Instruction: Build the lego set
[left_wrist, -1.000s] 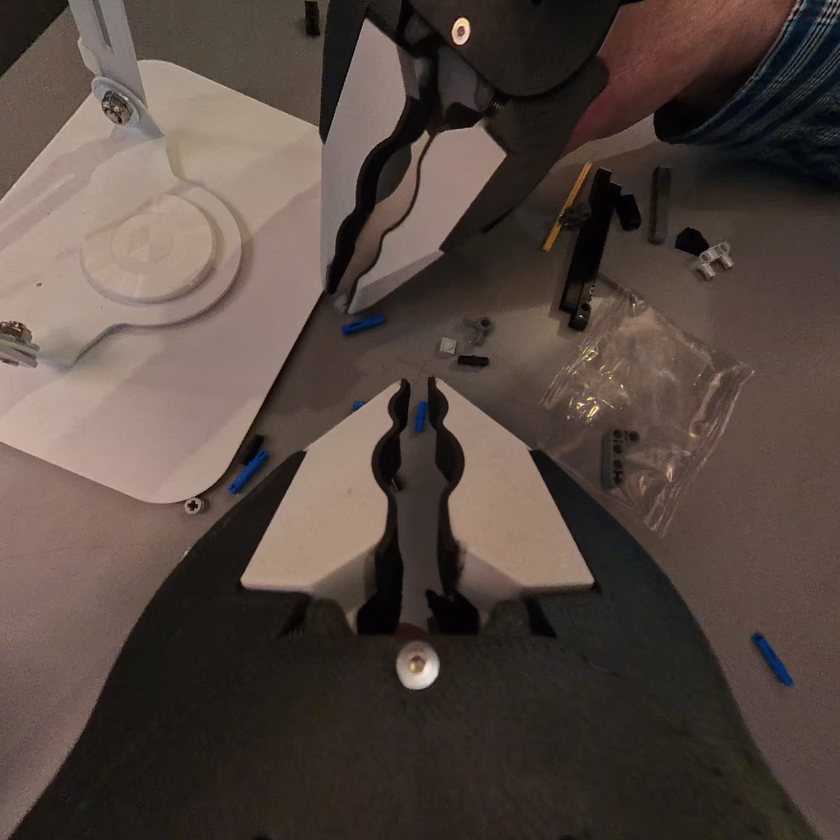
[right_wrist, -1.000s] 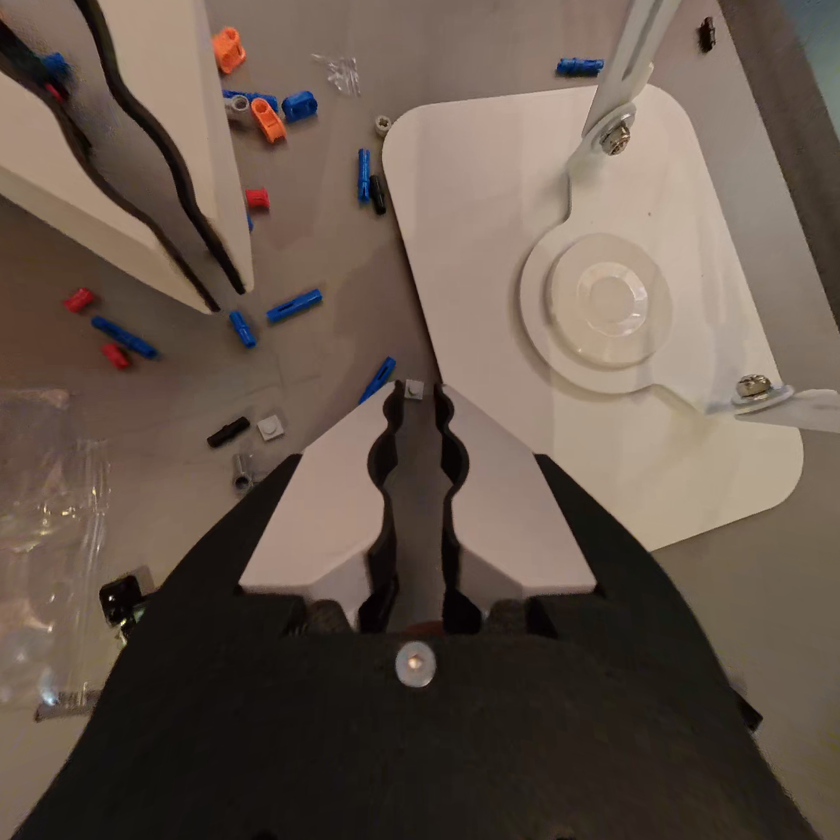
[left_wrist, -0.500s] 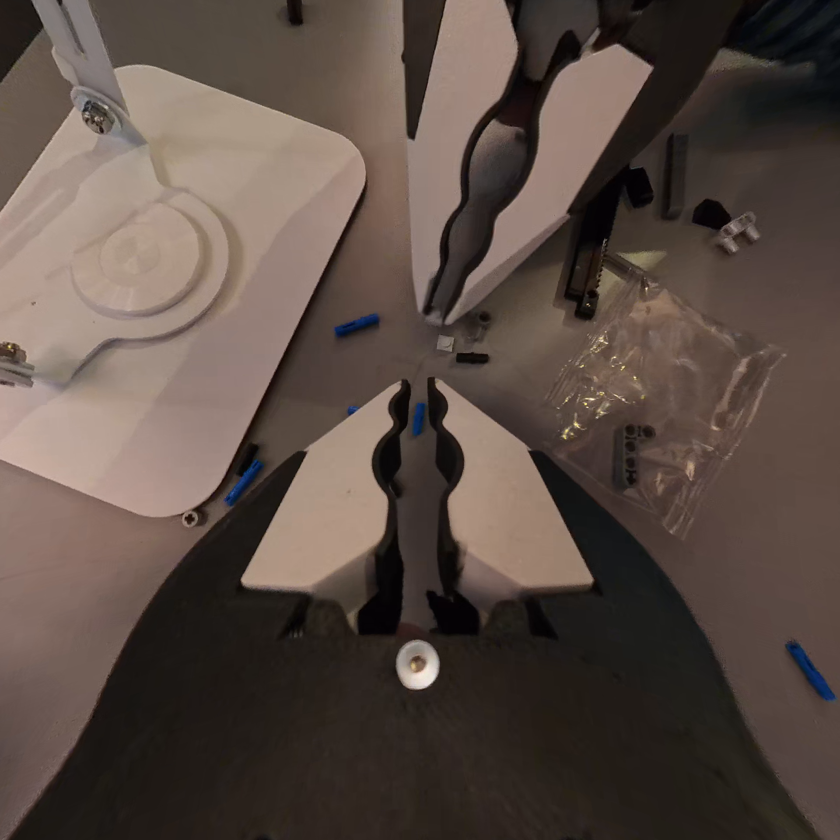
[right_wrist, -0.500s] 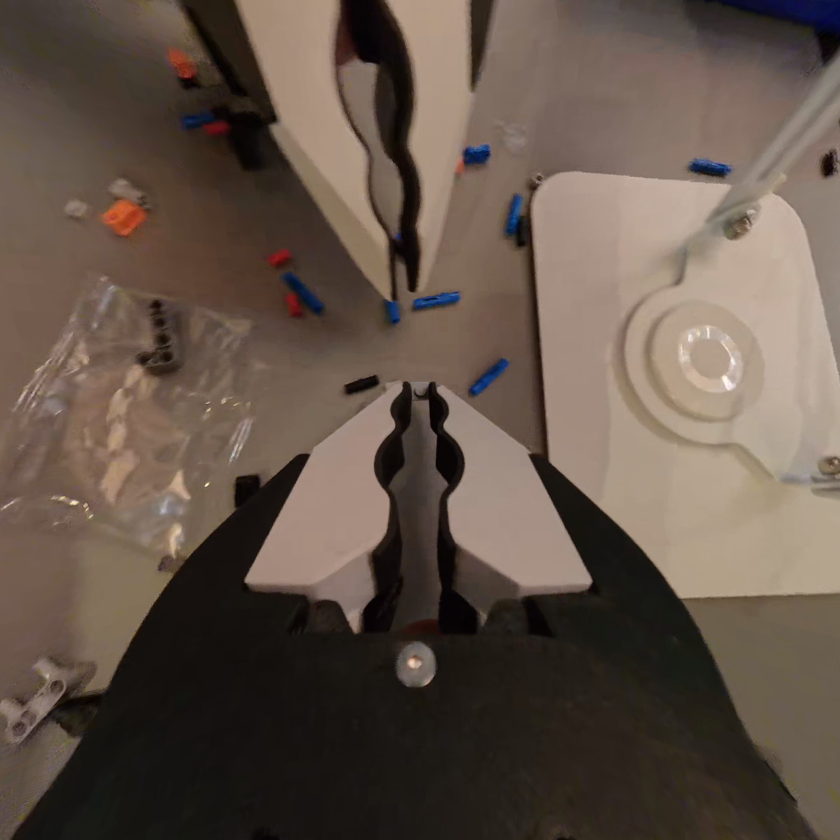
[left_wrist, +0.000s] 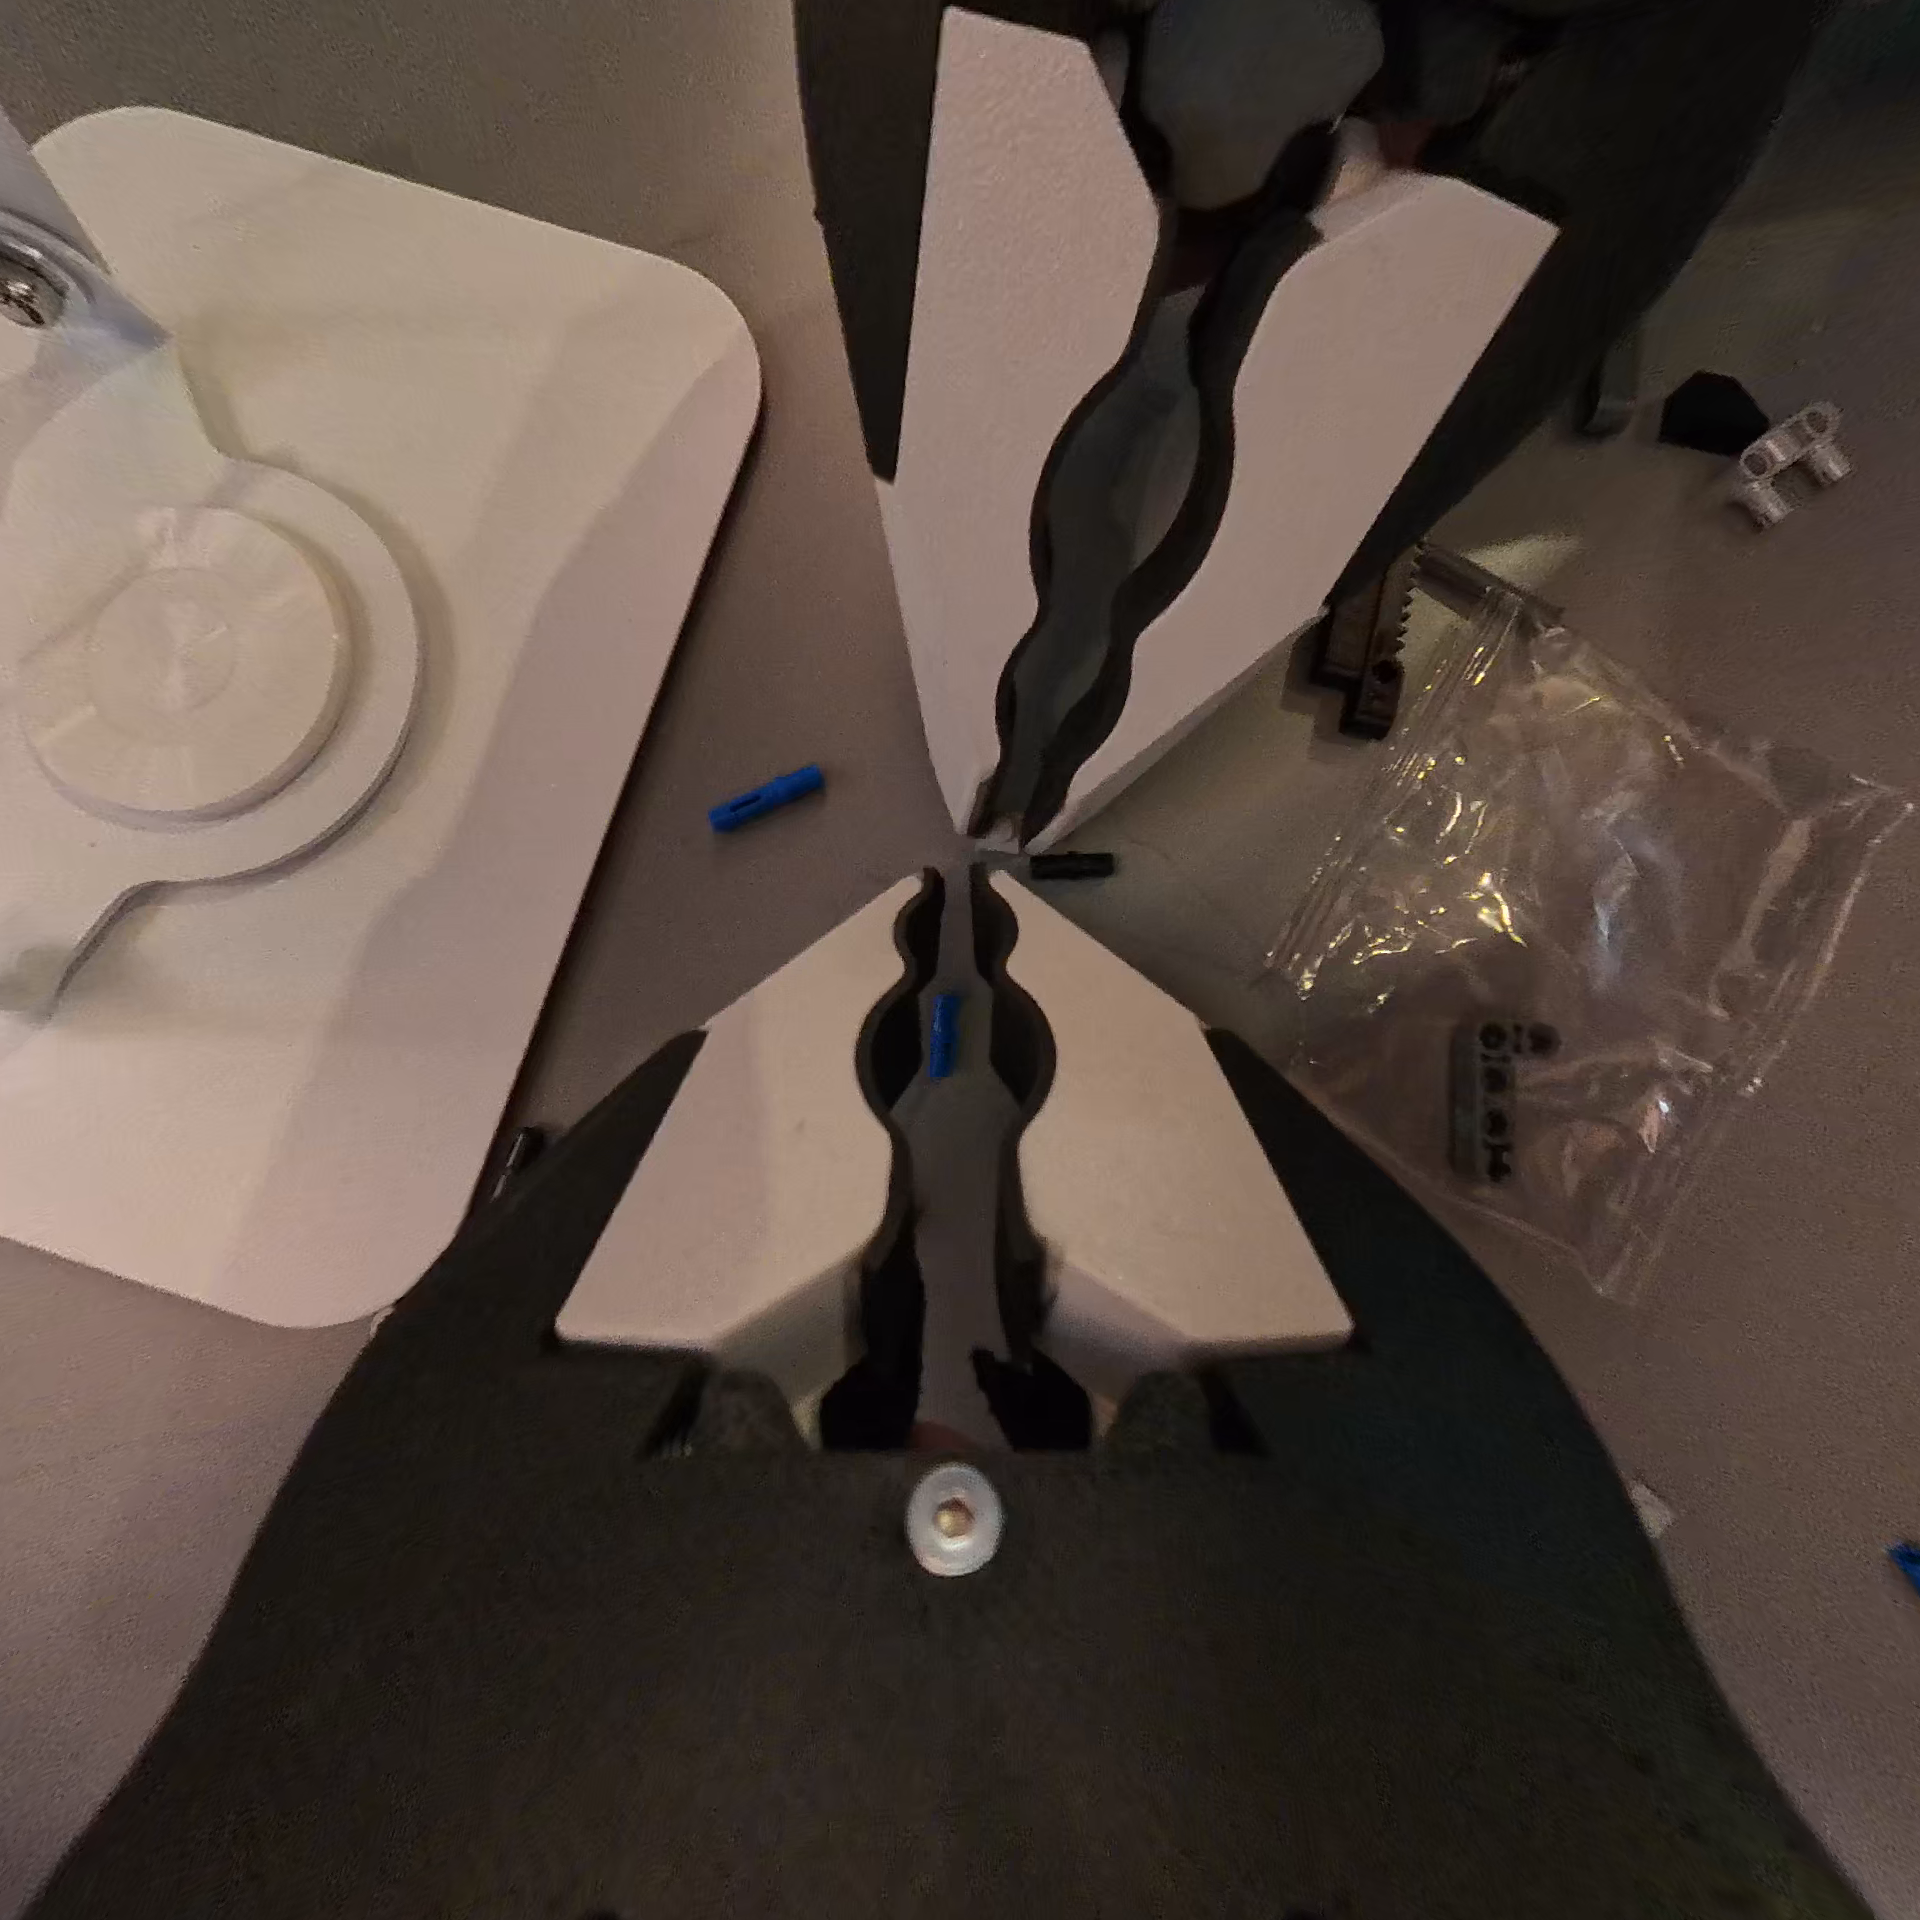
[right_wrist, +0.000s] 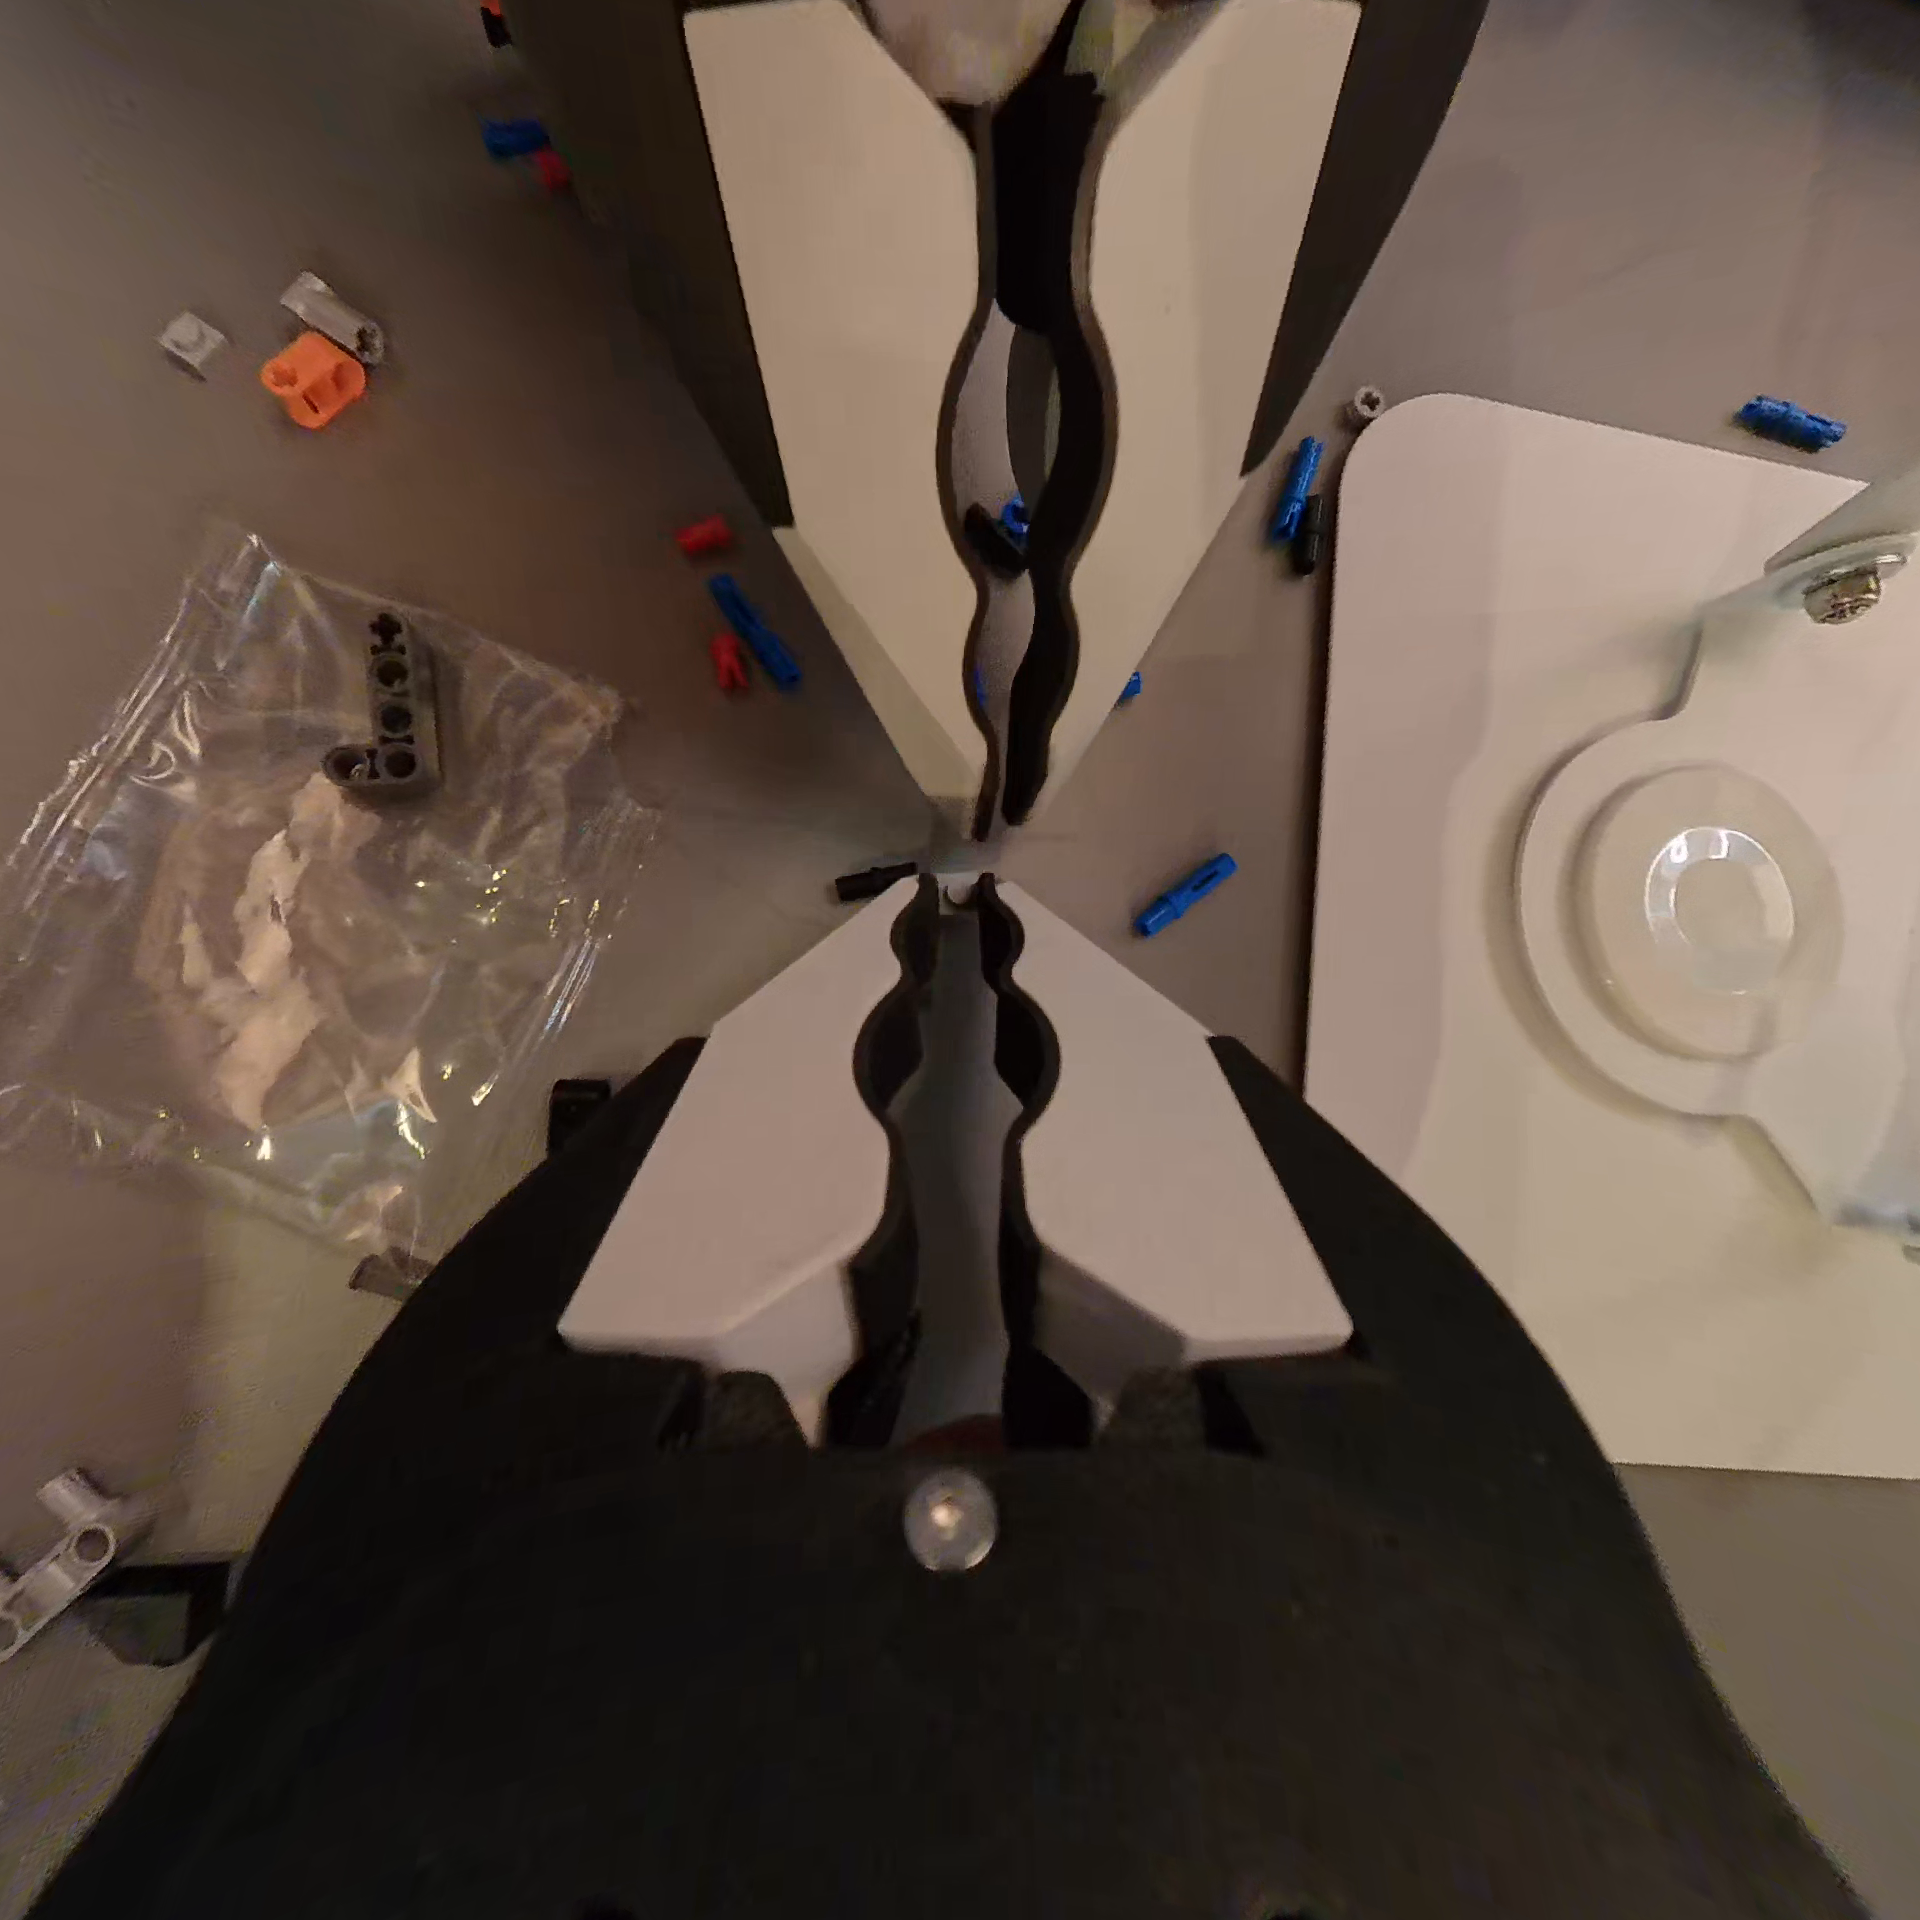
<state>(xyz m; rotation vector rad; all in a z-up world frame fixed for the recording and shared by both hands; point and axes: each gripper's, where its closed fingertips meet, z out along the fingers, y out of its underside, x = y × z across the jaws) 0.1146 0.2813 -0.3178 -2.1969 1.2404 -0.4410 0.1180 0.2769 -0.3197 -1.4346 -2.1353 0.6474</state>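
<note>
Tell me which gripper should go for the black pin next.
Left. The black pin lies just beside the left gripper tips, while the right gripper is pinching a small grey piece.

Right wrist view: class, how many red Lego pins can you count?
3: one red pin top left by a blue piece; another left of the left claw; a third below it, beside a blue pin. The claw may hide more.

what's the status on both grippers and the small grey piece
Left gripper and right gripper tip to tip, nearly shut. Small grey piece at right tips, grasp unclear. Black pin alongside.
</note>
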